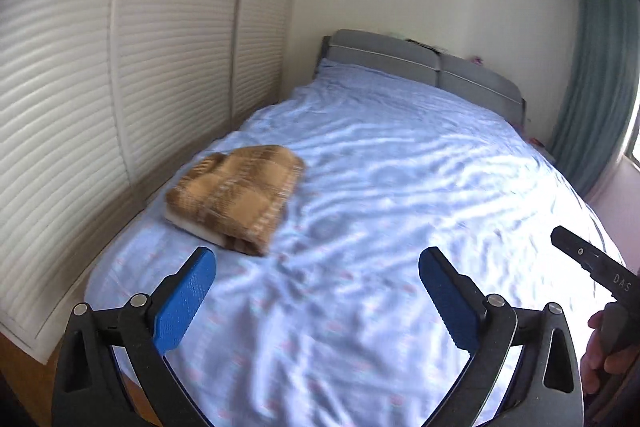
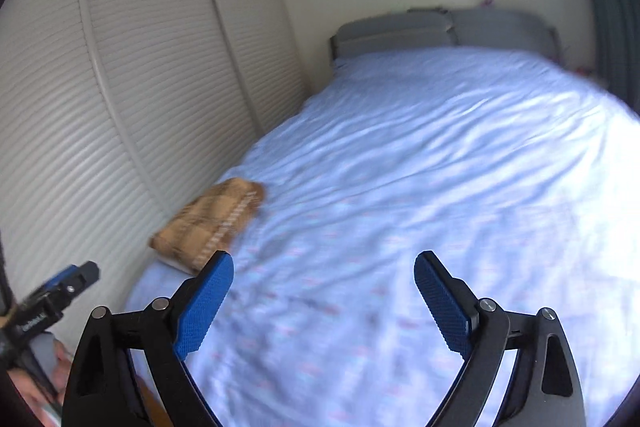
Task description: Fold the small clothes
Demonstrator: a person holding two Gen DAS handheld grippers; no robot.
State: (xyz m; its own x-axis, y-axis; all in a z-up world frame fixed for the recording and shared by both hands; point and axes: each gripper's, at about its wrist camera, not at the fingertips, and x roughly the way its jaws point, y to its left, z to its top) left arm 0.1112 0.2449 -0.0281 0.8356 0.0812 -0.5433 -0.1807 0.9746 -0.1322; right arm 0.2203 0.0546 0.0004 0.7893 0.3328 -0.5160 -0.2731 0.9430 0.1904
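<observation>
text: "DAS" | on: right claw (image 1: 592,263) black body | rest unreadable

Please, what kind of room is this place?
Most likely a bedroom: a bed with a light blue sheet and a grey headboard, white slatted wardrobe doors beside it, and a green curtain near a window.

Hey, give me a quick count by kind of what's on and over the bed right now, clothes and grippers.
Folded brown plaid garment: 1, lying on the blue bed sheet near the wall side.
Hand-held grippers: 2, the left hand-held gripper and the right hand-held gripper, both with jaws spread wide and nothing between them.
Total: 3
</observation>
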